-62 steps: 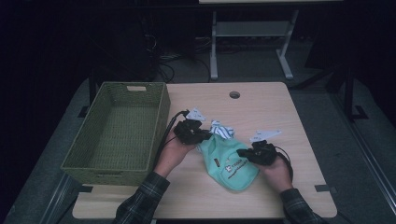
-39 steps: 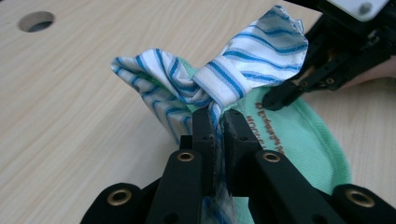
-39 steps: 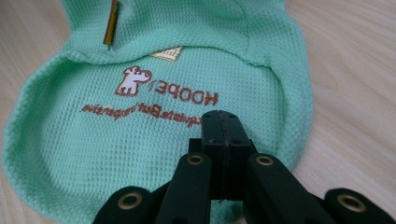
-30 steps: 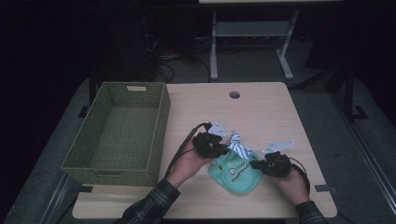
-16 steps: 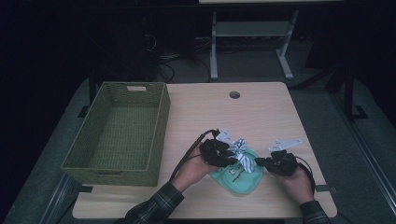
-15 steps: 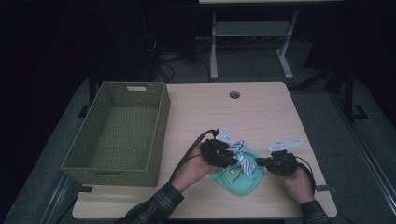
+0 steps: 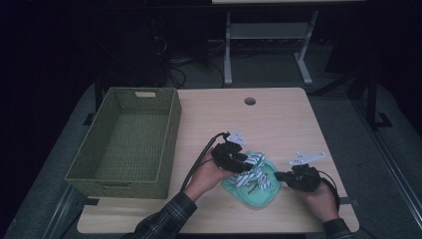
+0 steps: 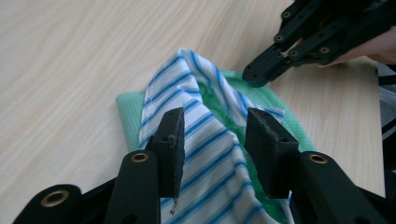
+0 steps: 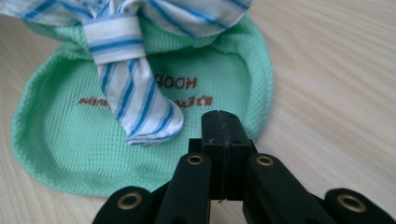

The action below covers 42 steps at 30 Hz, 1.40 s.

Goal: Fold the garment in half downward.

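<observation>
— What's on the table point(image 7: 278, 119), biggest first?

— A green woven basket point(image 7: 127, 139) along its left side, well apart from the work. Then a mint-green mesh cloth point(image 7: 249, 186) lying flat near the front edge, with a blue-striped white cloth point(image 7: 253, 169) bunched on top of it.

— And the left gripper point(image 8: 215, 140)?

— Its jaws have just been opening; they stand apart with the striped cloth between them. The pads seem clear of the fabric, though the fold sits close to the left one, so I can't be certain.

— The right gripper point(image 9: 219, 126)?

— Jaws pressed together, tip at the green cloth's edge. Whether any mesh is pinched between them I cannot tell.
</observation>
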Tool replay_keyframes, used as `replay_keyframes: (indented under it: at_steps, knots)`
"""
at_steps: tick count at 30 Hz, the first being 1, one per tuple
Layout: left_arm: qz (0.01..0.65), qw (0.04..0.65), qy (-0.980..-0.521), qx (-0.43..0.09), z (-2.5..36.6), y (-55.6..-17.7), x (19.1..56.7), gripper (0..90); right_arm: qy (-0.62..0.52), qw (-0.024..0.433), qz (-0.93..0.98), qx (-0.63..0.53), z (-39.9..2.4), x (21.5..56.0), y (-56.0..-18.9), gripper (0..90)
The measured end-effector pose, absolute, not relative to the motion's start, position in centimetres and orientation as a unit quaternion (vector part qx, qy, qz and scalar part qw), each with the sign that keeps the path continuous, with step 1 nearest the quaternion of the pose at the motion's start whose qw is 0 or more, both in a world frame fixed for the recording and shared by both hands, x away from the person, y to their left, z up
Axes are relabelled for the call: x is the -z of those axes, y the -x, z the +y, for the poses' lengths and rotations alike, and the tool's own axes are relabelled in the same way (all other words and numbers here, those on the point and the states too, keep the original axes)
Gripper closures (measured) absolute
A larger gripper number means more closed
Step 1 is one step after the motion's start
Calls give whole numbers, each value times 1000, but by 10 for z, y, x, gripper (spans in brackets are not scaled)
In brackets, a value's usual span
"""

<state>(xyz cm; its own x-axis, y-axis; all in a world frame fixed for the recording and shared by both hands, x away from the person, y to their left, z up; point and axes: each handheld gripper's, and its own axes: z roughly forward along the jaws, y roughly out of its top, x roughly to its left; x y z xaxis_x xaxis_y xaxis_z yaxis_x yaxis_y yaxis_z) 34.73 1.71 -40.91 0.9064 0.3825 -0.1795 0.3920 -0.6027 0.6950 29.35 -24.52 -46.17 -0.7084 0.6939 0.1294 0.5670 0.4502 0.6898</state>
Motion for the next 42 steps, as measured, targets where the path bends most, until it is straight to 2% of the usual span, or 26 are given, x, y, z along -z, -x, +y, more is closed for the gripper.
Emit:
replay_keyframes:
  at_steps: [15,18,19,20,21,24,31,42]
  knots:
    - [209,358,-910,6,4,-340,427,517,-364,82,854,-362,-240,464,-292,896]
    - [207,354,-912,6,4,-338,427,629,-364,82,855,-361,-240,464,-292,896]
    - [208,351,-913,10,4,-338,426,629,-364,83,855,-362,-240,464,-292,896]
    - [207,351,-913,13,4,-338,426,675,-363,83,855,-362,-240,464,-292,896]
    - [200,350,-915,14,4,-337,426,791,-362,83,855,-362,-241,464,-292,896]
    - [197,350,-916,10,4,-336,426,877,-362,82,855,-362,-241,464,-292,896]
    - [198,355,-914,-2,13,-339,416,891,-360,82,852,-372,-241,459,-290,897]
    - [225,387,-893,-52,43,-352,388,892,-345,79,853,-384,-233,452,-284,897]
